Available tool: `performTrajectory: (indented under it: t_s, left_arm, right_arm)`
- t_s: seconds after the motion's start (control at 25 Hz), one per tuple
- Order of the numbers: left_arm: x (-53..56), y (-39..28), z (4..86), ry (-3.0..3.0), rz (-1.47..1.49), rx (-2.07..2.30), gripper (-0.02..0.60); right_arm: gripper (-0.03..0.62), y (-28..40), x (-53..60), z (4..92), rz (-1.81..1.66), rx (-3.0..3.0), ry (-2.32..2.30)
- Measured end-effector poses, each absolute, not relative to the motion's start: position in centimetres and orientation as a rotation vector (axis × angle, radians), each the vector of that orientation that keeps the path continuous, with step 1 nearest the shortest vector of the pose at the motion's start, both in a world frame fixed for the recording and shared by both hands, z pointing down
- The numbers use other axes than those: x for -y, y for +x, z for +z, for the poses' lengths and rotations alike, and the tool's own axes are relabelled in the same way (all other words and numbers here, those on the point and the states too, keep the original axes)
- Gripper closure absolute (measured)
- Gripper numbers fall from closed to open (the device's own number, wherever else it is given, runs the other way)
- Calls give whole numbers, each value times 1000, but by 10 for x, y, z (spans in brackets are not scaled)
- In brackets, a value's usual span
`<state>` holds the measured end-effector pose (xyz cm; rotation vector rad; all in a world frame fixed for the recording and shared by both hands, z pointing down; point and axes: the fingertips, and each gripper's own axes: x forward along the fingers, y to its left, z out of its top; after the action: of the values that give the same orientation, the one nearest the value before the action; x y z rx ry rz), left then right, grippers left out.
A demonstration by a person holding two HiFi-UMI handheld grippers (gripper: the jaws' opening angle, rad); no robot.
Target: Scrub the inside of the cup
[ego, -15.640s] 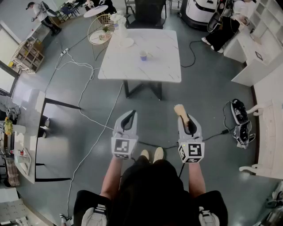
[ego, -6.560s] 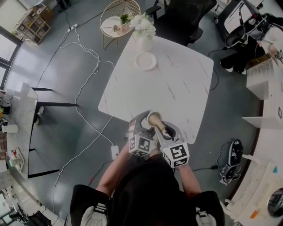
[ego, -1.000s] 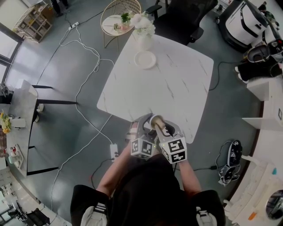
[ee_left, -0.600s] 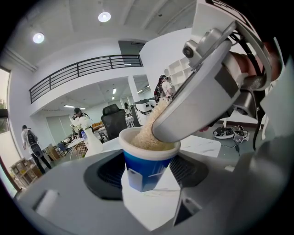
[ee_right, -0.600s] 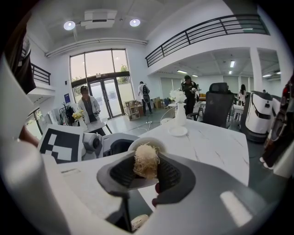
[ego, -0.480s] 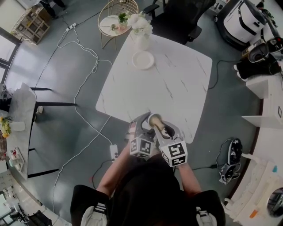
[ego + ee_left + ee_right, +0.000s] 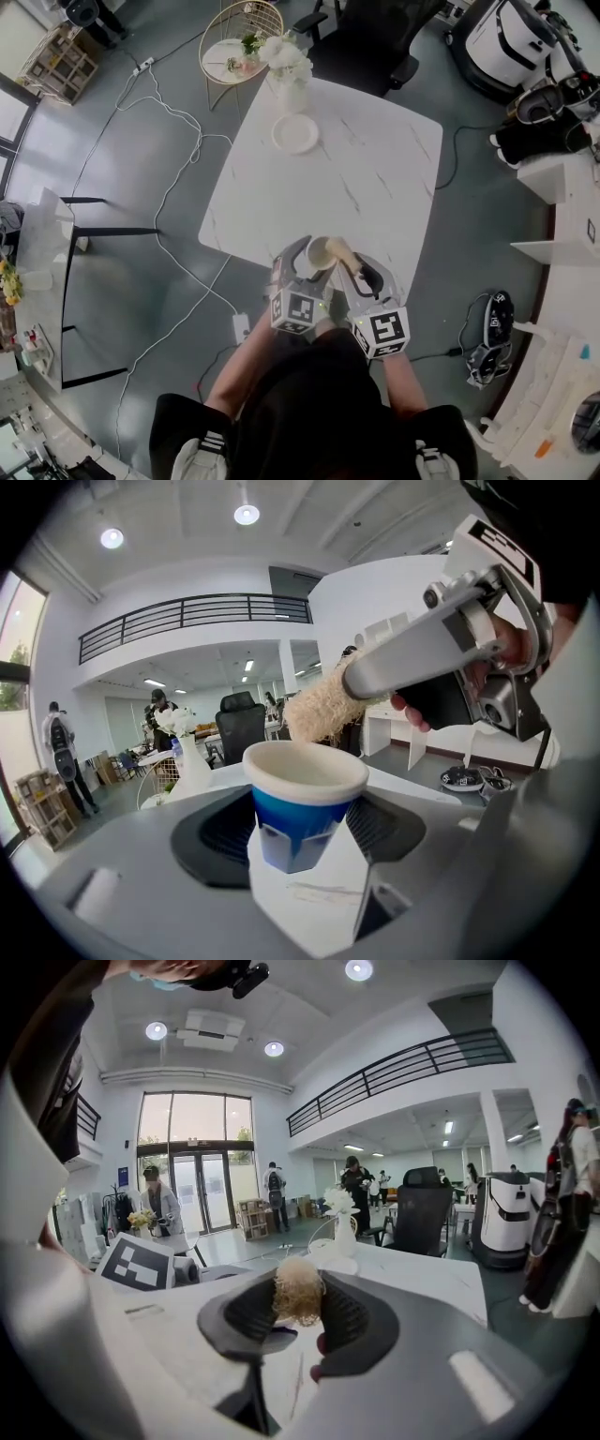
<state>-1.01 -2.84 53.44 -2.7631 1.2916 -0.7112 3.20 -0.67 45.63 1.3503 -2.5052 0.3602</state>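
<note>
My left gripper (image 7: 302,829) is shut on a blue paper cup (image 7: 302,797) with a white rim, held upright. In the head view the cup (image 7: 317,253) hangs over the near edge of the white table, in the left gripper (image 7: 300,262). My right gripper (image 7: 359,274) is shut on a beige scrubbing brush (image 7: 339,249). The bristle head (image 7: 317,712) hovers just above the cup's far rim, slanting in from the right. In the right gripper view the brush (image 7: 298,1290) sits between the jaws of the right gripper (image 7: 298,1305) and hides the cup.
A white marble table (image 7: 361,178) stretches ahead, with a small plate (image 7: 295,134) and a vase of white flowers (image 7: 287,75) at its far left corner. Behind stand a round wire side table (image 7: 230,47) and a black chair (image 7: 370,42). Cables (image 7: 178,141) trail on the floor at left.
The right gripper has lifted and pulled the brush up and back, so its bristle head now stands above the cup's rim. The left gripper has shifted slightly with the cup.
</note>
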Motion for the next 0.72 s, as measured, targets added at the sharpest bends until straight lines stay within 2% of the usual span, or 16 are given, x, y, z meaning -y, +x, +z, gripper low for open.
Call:
performTrajectory:
  t_s: [0.72]
  left_arm:
    - [68, -14, 524, -2899, -526, -1419, 268]
  right_arm:
    - [480, 115, 40, 466, 340, 2376, 1669]
